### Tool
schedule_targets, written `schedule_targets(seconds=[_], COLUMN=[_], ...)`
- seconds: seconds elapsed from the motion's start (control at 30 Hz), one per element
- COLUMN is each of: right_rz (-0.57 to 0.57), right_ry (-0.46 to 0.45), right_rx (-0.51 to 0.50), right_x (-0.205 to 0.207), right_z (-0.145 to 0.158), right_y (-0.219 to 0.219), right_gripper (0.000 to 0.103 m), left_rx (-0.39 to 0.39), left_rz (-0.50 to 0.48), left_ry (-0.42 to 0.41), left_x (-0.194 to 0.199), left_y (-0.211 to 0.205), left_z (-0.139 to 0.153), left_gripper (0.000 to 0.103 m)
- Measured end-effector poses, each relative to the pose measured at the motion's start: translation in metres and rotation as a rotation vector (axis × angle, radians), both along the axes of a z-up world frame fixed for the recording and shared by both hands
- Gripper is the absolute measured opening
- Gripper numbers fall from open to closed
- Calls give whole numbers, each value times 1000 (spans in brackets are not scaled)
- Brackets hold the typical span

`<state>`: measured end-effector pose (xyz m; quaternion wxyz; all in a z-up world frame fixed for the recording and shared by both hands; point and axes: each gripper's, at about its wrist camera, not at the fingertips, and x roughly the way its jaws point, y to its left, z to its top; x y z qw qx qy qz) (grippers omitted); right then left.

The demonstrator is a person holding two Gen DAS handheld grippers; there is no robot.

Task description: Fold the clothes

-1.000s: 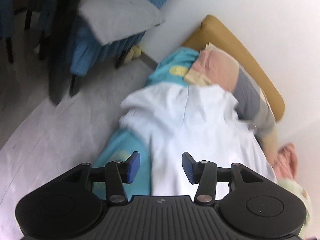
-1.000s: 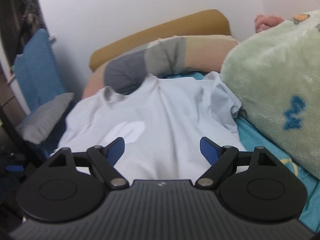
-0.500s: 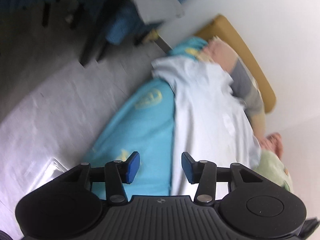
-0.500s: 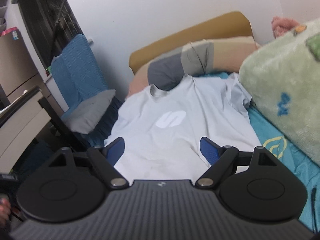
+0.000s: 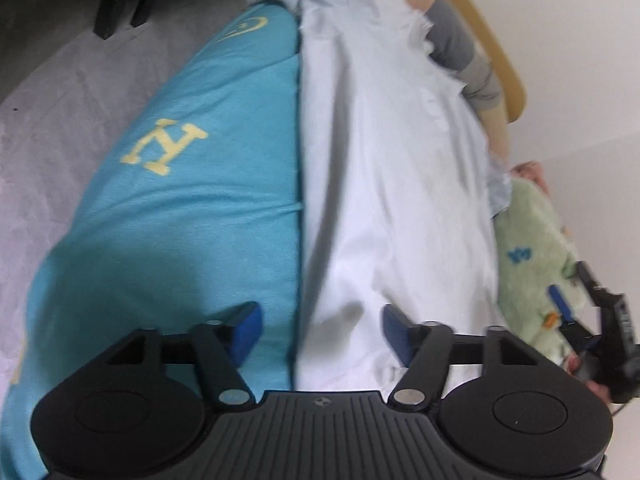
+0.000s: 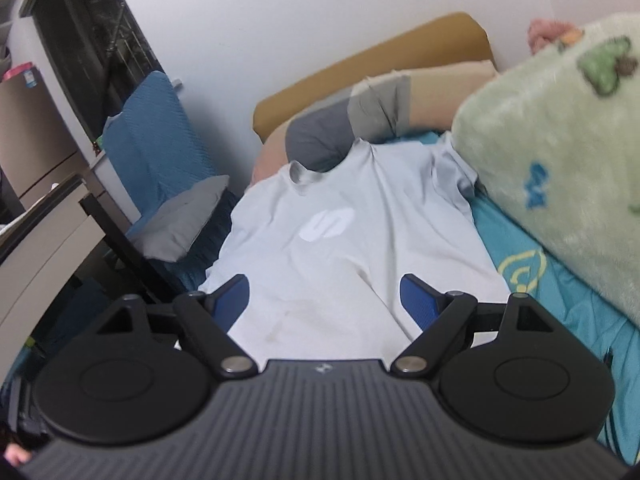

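A pale grey T-shirt with a white chest logo lies spread face up on the turquoise bed sheet, collar towards the pillow. It also shows in the left wrist view. My left gripper is open and empty, above the shirt's hem at its left edge. My right gripper is open and empty, above the shirt's lower part. The right gripper also shows at the far right of the left wrist view.
A grey and beige pillow lies against the mustard headboard. A green plush blanket is piled on the right of the bed. A blue-covered chair and a desk stand left. Grey floor lies beside the bed.
Both grippers have pulled back from the shirt's collar end towards its hem. The left gripper's jaws have opened wider. The shirt lies still.
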<state>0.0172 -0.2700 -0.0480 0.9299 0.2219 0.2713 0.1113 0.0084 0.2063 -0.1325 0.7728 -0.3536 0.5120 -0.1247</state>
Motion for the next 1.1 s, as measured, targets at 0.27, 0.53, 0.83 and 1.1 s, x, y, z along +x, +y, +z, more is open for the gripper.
schedule_targets(seconds=[0.27,0.53,0.83,1.1], right_rz=[15,33,53,73], right_ry=[35,41,74,138], right_rx=[31,37,6,-45], right_x=[8,9,14,21], right_z=[-14,-16,-24,-40], right_y=[0,2,11,23], right_gripper=[84,84,84,84], left_rx=[-69,23,-69,-76], left_rz=[-137,-104,55,132], left_ry=[-69,-58,-122,-82], left_x=[-3,-3,-54,-79], left_y=[-31,-38,41,103], left_z=[-8,-9,26,9], left_gripper=[82,5,3,3])
